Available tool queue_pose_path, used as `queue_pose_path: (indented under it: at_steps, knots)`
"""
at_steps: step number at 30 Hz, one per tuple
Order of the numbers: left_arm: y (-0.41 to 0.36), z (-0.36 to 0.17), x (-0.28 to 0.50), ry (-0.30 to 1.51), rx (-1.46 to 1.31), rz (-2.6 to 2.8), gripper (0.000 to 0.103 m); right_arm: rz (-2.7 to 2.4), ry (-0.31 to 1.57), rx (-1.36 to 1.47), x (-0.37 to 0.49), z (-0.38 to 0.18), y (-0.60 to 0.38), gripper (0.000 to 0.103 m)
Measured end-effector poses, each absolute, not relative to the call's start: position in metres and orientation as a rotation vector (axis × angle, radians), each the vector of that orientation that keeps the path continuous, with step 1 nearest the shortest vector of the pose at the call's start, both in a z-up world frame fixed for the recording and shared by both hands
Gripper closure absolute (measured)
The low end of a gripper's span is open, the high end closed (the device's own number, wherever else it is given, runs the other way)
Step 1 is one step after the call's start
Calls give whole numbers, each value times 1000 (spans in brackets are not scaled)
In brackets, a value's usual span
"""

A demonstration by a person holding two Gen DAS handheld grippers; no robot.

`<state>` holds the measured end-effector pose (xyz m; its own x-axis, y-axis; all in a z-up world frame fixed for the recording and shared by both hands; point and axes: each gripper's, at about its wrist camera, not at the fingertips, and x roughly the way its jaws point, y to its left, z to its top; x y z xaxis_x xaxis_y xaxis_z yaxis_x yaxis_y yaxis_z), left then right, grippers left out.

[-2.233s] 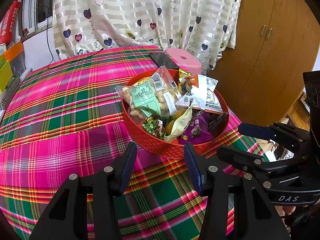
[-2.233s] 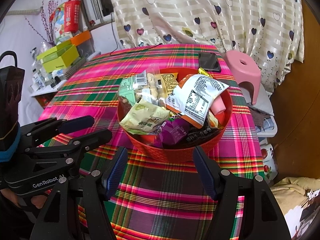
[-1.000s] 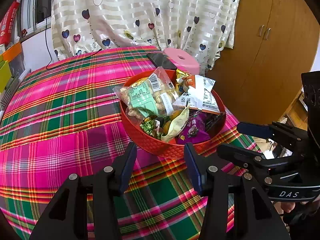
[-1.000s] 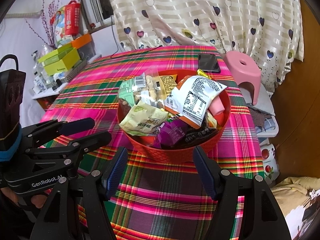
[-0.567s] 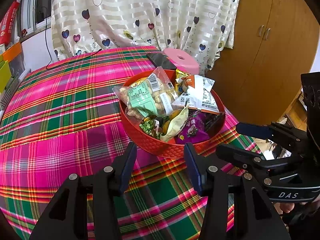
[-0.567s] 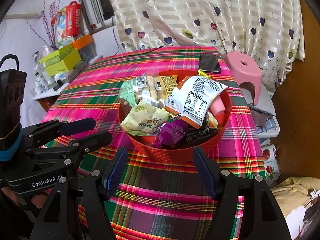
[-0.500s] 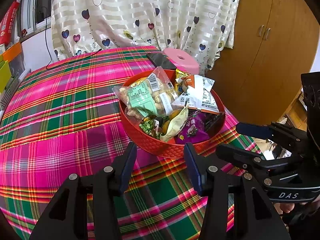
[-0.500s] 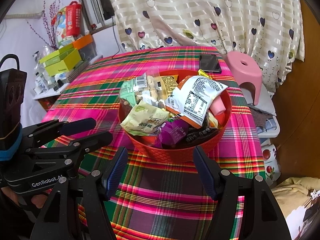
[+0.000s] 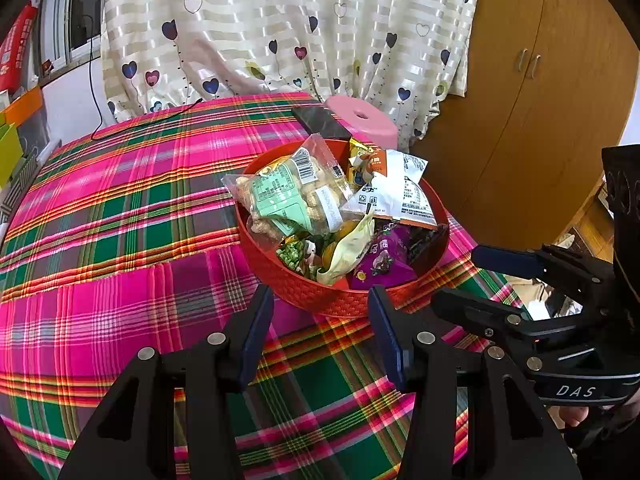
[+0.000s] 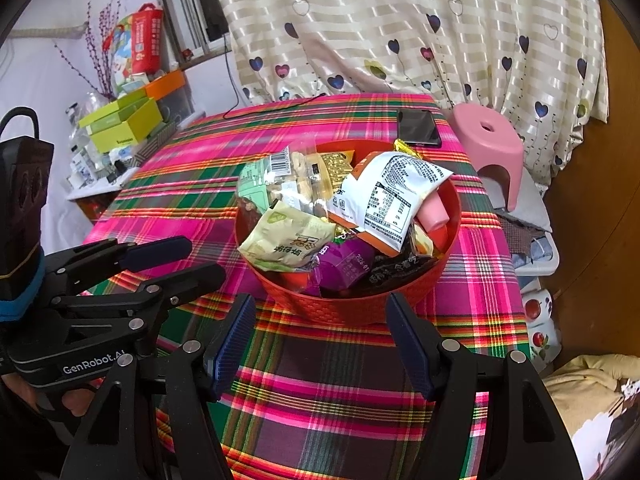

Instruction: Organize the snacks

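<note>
Left gripper (image 9: 320, 328): jaws apart at a middling gap, nothing between them, touching nothing. It hangs over the plaid surface (image 9: 120, 240) just short of the near wall of the red basket (image 9: 312, 292), which lies dead ahead along its fingers.

Right gripper (image 10: 320, 340): jaws wider than the left's, also empty and clear of everything. Same heading: basket straight ahead, near wall between the two finger lines. In its view the left gripper sits beside it on its left, level with it, so neither one is clearly nearer the basket.

Snacks all lie heaped in the basket; none on the cloth that I can see.
- White packet (image 10: 392, 196): top of the pile, right-rear side, long axis running from rear-right down to front-left, tilted. Closer to the right gripper's line.
- Clear bag with green label (image 9: 288, 196): left-rear side, leaning on the rim, long axis roughly across the left gripper's line.
- Pale green packet (image 10: 284, 240): front-left, lying flattish.
- Purple packet (image 9: 376, 260): front, low, part buried.

Judgement: a full basket with both grippers empty fits either snacks gathered in and done, or a heap waiting to be sorted out. Can't tell which from this.

A phone (image 10: 418, 128) lies on the surface behind the basket, apart from it.
</note>
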<state>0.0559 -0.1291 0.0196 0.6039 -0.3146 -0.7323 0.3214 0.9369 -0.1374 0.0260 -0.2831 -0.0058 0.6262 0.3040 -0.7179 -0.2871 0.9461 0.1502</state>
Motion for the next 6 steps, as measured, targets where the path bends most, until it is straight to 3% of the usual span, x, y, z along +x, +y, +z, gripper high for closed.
queue_pose_path:
  at_steps: [6]
  knots:
    - [-132,20,56,837,11,-368,53,339,827,29,26,-5,-283,36]
